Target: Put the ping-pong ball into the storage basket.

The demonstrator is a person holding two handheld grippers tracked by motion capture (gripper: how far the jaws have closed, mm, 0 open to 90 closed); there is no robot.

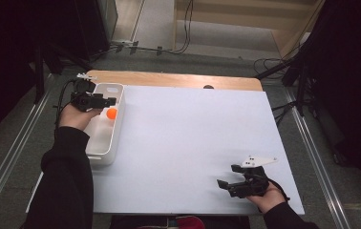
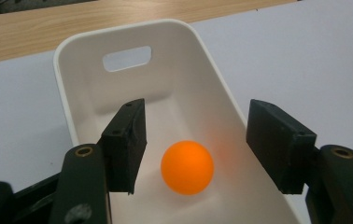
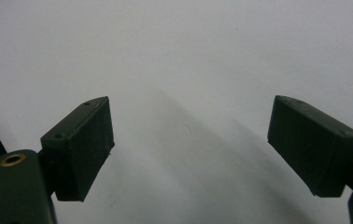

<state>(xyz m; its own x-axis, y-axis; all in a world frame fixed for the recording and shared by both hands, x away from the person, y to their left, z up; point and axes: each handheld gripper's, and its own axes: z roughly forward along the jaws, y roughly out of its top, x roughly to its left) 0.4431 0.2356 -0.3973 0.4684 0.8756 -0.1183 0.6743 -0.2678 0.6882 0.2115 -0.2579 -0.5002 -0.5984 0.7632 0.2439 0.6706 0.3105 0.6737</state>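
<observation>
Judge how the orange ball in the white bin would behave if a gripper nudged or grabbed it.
The orange ball is round and smooth, so a nudge would probably send it rolling along the white bin until a wall stops it. It looks like a light, hollow ball, so it likely lifts easily. Flat gripper pads could squirt it out unless centred.

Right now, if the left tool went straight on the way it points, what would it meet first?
Most likely the orange ball lying in the white bin, between the open left tool jaws; depth is unclear.
</observation>
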